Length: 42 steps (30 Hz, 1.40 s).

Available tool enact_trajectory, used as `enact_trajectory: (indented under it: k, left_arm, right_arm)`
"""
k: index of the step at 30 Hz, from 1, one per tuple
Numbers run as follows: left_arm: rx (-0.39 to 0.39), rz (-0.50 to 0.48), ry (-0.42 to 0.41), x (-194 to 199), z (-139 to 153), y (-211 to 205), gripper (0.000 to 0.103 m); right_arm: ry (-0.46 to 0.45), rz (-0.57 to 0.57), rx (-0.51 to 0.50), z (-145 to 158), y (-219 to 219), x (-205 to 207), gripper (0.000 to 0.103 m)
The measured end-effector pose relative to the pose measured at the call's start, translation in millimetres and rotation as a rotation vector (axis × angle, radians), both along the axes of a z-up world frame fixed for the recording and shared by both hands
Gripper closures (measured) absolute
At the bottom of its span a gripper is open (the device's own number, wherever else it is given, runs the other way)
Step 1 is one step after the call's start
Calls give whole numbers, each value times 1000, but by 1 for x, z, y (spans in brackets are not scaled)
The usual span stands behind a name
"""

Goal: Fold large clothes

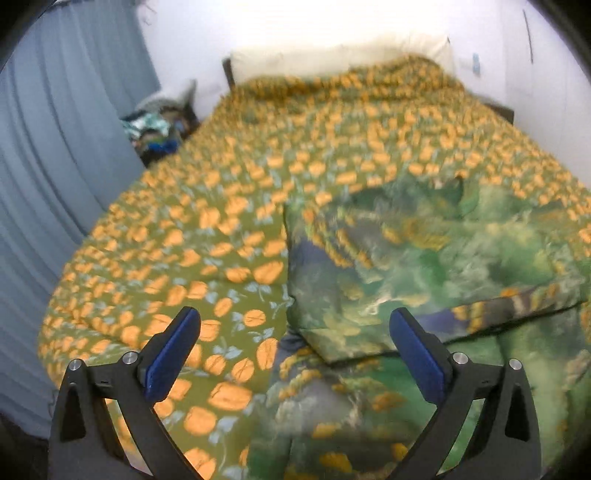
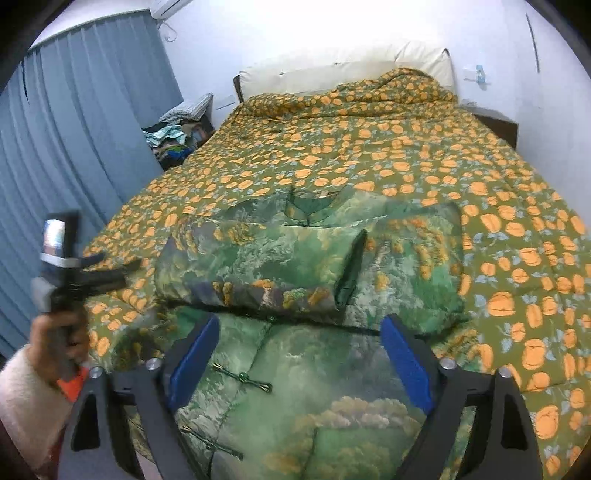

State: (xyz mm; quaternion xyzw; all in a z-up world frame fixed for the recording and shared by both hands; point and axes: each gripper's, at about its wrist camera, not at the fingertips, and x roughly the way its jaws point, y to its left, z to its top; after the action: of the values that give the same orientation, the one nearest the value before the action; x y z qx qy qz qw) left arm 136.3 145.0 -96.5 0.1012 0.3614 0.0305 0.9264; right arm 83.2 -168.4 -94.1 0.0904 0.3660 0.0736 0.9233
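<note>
**Both tongs wide, nothing gripped, garment lying on bed**

Left gripper (image 1: 294,350) of mine: black arms, blue pads spread wide, nothing between them, hanging over the bed's near edge. Right gripper (image 2: 300,360): same build, also wide, empty, pads apart above the garment's buttoned front, not touching it.

Largest first. Olive-green quilted bedspread with orange pumpkin-like print (image 2: 369,147) covers the whole bed. Blue-grey pleated curtain (image 2: 74,129) runs down the left side. White wall (image 2: 314,26) behind, cream padded headboard (image 2: 332,72) against it.

Green landscape-print padded jacket with dark knotted frog buttons (image 2: 295,406) lies on the bedspread's near half, collar toward the headboard. One sleeve (image 2: 258,269) is folded across the chest, dark cuff lining showing at its end. In the left wrist view the jacket (image 1: 424,258) sits right of the gripper, blurred.

Heap of mixed clothes (image 2: 173,142) in the gap between curtain and bed.

Left hand (image 2: 61,332), fuzzy cream sleeve (image 2: 26,398), grips the left tool's handle at the right wrist view's left edge.
</note>
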Motion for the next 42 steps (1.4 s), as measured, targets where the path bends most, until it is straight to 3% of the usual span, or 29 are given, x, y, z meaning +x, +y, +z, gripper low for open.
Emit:
enact_trajectory:
  k: [10, 21, 42]
  left_arm:
    - [-22, -22, -83, -59, 42, -24, 0]
    - [-27, -58, -60, -79, 49, -40, 0]
    - [-101, -147, 46, -97, 41, -70, 0]
  right_arm:
    - [-9, -105, -56, 21, -14, -28, 10]
    - [25, -195, -124, 28, -19, -42, 10]
    - [41, -215, -273, 39, -4, -59, 10]
